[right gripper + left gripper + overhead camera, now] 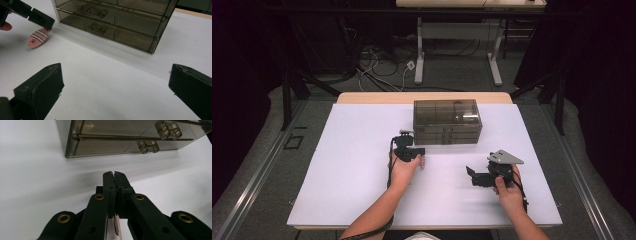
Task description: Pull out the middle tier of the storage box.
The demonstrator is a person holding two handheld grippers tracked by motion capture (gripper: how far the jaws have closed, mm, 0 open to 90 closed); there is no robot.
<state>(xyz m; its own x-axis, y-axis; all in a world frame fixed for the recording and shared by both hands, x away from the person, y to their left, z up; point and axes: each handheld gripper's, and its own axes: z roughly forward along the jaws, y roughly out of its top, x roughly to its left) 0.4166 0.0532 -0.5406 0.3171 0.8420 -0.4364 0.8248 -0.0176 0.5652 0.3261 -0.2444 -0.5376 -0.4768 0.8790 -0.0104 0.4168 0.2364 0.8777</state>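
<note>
Left gripper (418,151) clamps pink striped tag (37,38), black "x" marks readable, at 7 o'clock of smoky drawer box (447,121). Right gripper (469,175) gapes wide, empty.

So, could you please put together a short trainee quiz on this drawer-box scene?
1. True or false: the left claw is shut on the pink striped card.
2. Which claw stands open with nothing between its jaws: A left, B right?
3. Fill in: the smoky clear drawer box sits on the white ____, and its drawers are all ____.

Key: 1 true; 2 B; 3 table, closed.
</note>
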